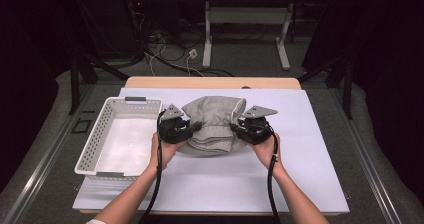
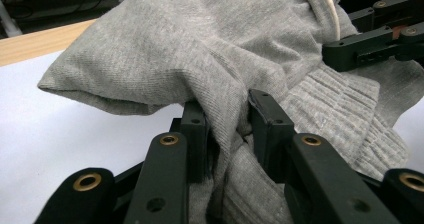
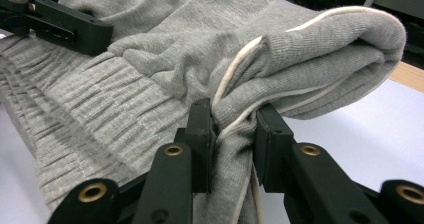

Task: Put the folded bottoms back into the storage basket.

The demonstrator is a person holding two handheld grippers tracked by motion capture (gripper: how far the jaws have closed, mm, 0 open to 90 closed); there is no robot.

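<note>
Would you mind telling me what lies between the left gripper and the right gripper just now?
The folded grey garment spans the stretch in the high view. The left gripper and right gripper each pinch one side of it above the white table cover.

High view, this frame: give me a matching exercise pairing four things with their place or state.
Things:
1. grey garment
2. white basket
3. left gripper
4. right gripper

Places or states:
A. stands at the table's left, nothing in it
B. shut on the garment's right edge
C. bunched at mid-table, pinched from both sides
D. shut on the garment's left edge

Pairs: 1-C, 2-A, 3-D, 4-B
</note>
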